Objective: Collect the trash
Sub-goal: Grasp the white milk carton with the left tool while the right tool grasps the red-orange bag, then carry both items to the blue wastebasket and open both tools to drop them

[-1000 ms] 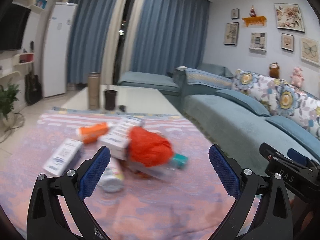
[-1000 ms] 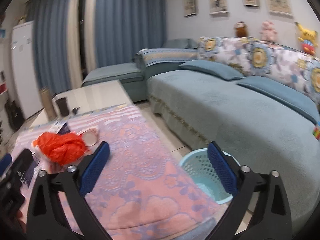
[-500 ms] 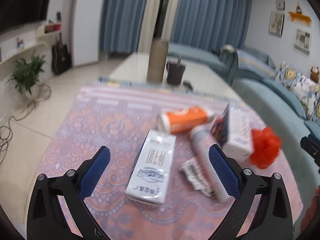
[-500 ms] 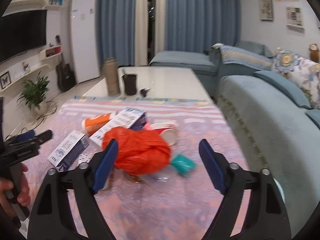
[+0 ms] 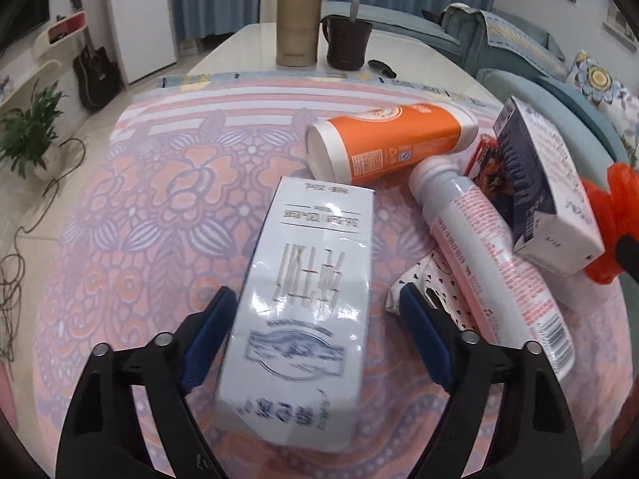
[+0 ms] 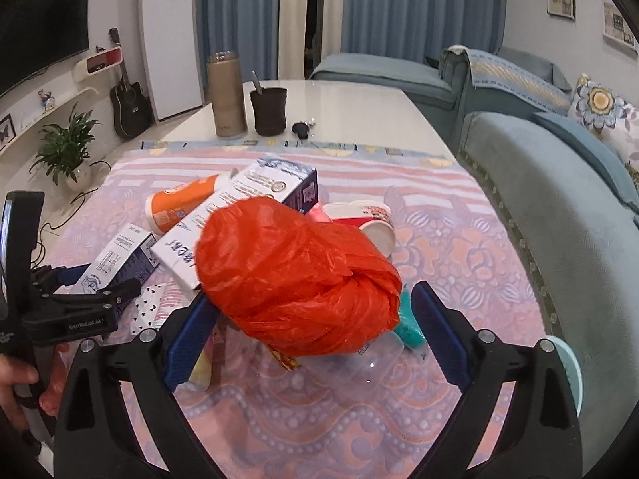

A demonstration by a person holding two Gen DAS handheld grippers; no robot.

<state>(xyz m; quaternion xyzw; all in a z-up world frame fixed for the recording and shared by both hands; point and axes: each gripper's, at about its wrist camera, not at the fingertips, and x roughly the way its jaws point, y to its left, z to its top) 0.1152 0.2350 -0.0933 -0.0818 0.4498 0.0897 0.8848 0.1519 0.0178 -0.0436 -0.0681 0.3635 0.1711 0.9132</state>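
Note:
A pile of trash lies on the pink patterned tablecloth (image 5: 159,207). My left gripper (image 5: 315,331) is open, its fingers on either side of a white carton (image 5: 307,275) without closing on it. Beside it lie an orange tube (image 5: 391,143), a pink-and-white bottle (image 5: 479,247), a dark-sided box (image 5: 543,187) and a spotted wrapper (image 5: 435,291). My right gripper (image 6: 315,327) is open, straddling a crumpled orange plastic bag (image 6: 295,271). A red paper cup (image 6: 367,223) and a teal cap (image 6: 407,319) lie behind the bag.
A tan flask (image 5: 297,16), a dark mug (image 5: 347,40) and a key fob (image 5: 381,68) stand on the bare far end of the table. A teal basket (image 6: 567,371) sits on the floor at right, by the blue sofa (image 6: 559,199).
Both grippers have swung toward the trash pile and moved in close. The left now straddles the white carton, the right straddles the orange bag.

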